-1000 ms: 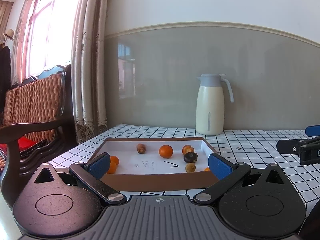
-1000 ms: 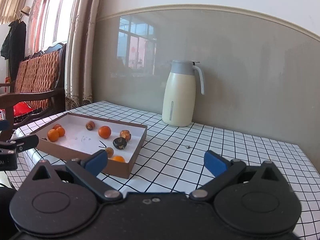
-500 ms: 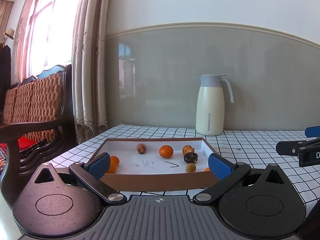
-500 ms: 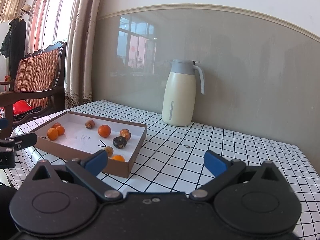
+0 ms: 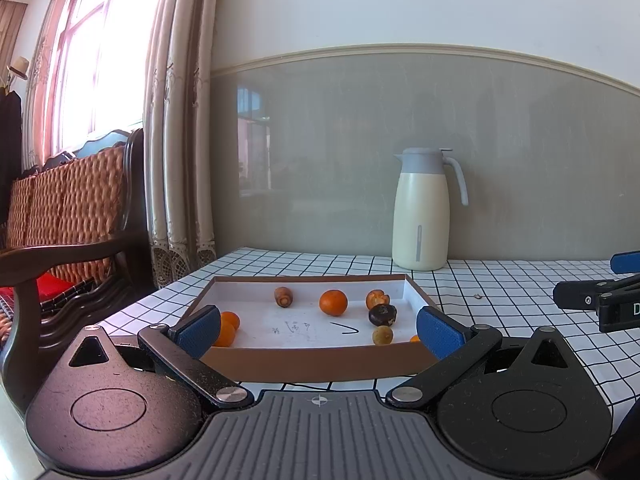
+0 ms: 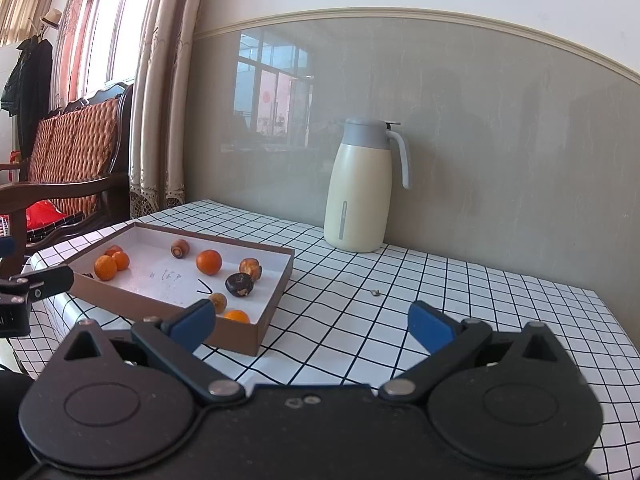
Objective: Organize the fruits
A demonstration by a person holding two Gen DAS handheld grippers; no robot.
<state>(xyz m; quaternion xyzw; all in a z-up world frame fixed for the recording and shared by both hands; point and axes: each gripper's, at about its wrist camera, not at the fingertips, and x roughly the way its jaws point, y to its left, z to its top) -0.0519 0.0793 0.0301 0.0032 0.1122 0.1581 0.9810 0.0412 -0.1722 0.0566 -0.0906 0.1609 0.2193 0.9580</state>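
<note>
Before the box [image 5: 320,364], both claws hover agape

Both grippers are held level, pointing forward, with nothing between their fingers. The left gripper [image 5: 319,330] has its blue-padded fingers [image 5: 199,330] spread wide apart. The right gripper [image 6: 312,326] is spread just as wide, its fingers [image 6: 431,327] empty. Each gripper's black tip shows at the outer edge of the other's view, side by side and apart.
</note>
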